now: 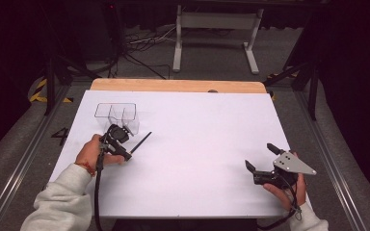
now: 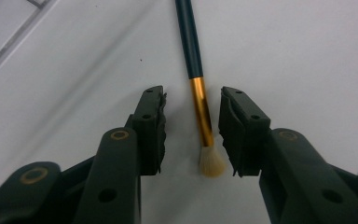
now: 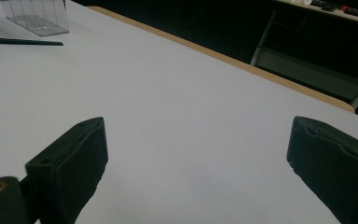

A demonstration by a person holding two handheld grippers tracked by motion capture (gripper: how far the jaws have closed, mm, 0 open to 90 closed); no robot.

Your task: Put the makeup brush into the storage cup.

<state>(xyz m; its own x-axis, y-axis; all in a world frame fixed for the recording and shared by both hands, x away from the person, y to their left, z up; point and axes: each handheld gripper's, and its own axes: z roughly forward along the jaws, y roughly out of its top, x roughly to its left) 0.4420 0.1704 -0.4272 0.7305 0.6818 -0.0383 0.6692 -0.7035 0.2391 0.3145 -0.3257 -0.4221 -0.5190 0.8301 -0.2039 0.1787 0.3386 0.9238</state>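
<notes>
The left gripper [image 2: 191,135] is straddling the paintbrush [image 2: 200,109] with pads not yet touching — closing off-centre risks rolling it away — while the right gripper [image 3: 196,163] is idling, spread wide.

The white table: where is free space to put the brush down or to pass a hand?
The table is bare across its middle and far right, between the clear holder and the right gripper. The near edge between the two forearms is bare too. The near-left is crowded: left gripper, brush, holder.

A lab-like recording space: black curtains [image 1: 9,57], floor cables [image 1: 139,45], hazard tape [image 1: 41,91] and a white-covered tabletop [image 1: 197,139]
</notes>
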